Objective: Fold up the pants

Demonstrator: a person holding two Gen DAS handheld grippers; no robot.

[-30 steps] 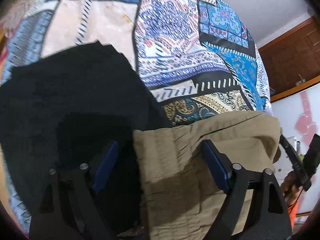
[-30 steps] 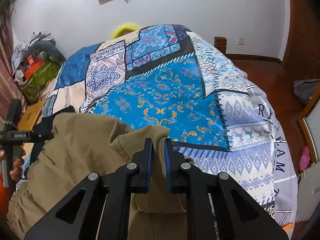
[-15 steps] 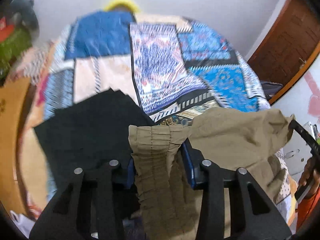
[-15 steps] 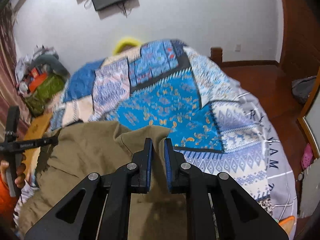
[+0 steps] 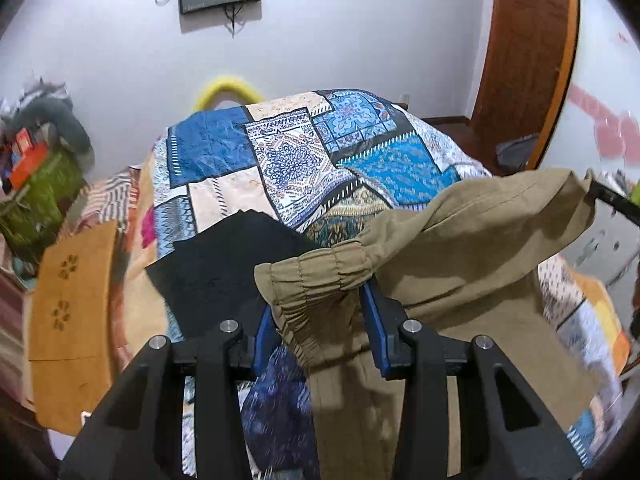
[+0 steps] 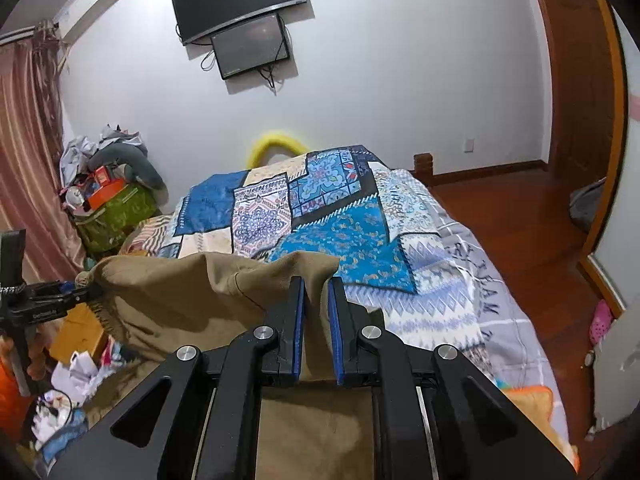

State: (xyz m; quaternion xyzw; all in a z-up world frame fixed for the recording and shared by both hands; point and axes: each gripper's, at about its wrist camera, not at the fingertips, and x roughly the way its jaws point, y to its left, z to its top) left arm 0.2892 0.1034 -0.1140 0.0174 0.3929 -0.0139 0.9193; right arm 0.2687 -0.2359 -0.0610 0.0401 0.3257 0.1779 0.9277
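Hanging between the two tongs, the khaki pants stretch above the patchwork quilt. The left gripper pinches the gathered elastic waistband (bunched between blue pads), while the right gripper clamps nearly shut on the other fabric corner. A black cloth lies underneath.

Both wrist views look down over the patchwork bed, close.
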